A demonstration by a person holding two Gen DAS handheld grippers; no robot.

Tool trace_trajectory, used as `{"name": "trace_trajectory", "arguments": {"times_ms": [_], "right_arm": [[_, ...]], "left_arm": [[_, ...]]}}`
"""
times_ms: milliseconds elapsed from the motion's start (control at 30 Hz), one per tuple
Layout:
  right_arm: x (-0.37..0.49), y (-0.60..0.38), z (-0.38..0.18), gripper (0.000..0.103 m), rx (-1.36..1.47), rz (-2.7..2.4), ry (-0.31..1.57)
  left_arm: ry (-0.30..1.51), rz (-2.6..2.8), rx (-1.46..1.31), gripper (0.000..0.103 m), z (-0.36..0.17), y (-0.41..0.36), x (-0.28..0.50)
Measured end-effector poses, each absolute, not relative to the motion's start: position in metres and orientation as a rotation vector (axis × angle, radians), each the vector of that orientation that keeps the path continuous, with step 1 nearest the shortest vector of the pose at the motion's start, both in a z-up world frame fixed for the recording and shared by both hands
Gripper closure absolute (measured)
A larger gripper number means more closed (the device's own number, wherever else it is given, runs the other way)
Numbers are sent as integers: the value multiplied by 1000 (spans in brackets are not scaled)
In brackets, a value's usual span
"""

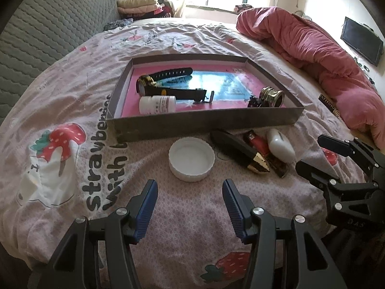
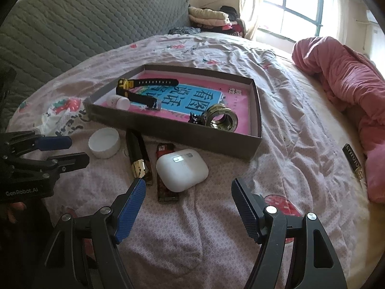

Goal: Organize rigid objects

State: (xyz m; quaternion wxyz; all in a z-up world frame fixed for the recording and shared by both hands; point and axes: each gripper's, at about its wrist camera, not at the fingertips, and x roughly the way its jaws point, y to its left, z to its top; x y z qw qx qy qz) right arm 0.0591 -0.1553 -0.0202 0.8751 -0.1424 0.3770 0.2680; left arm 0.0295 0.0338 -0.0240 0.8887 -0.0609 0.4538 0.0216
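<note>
Blue pads of my left gripper [image 1: 190, 207] sit nearest the lens in the left wrist view, jaws spread wide, nothing between them. Dead ahead, just past the tips, is the white lid [image 1: 191, 159], open side up on the strawberry bedsheet [image 1: 72, 110]; it's round, so no axis to line up with. Beyond it stands the near wall of the cardboard tray [image 1: 204, 122], already holding a watch [image 1: 166, 82], a white pill bottle [image 1: 157, 104] and a brass ring piece [image 1: 272, 96]. Right of the lid: black-and-gold tube [image 1: 240, 153], red lighter [image 1: 259, 148], white earbud case [image 1: 281, 148], bunched and touching. Right wrist view: my right gripper [image 2: 189, 207] is also wide apart and empty, with the earbud case [image 2: 182, 169] straight in front, between the tips' lines and lying on top of the lighter [image 2: 166, 172]. Tube [image 2: 138, 155] runs lengthwise away from me, its gold end close to my left pad [image 2: 131, 210], so it crowds that side. Lid [image 2: 104, 142] is nearer the left gripper [image 2: 60, 150]. My call: left takes the lid, right takes the case; the tray wall must be cleared by lifting. Pink quilt [image 2: 349, 91] is well apart.
</note>
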Motion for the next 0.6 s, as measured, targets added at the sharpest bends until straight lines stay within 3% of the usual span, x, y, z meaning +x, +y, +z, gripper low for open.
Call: {"name": "trace_trajectory", "arguments": {"times_ms": [600], "right_arm": [[80,-132,-45,28,-367,508,803]], "left_arm": [[959,34,-154,48,-41,38,44]]}}
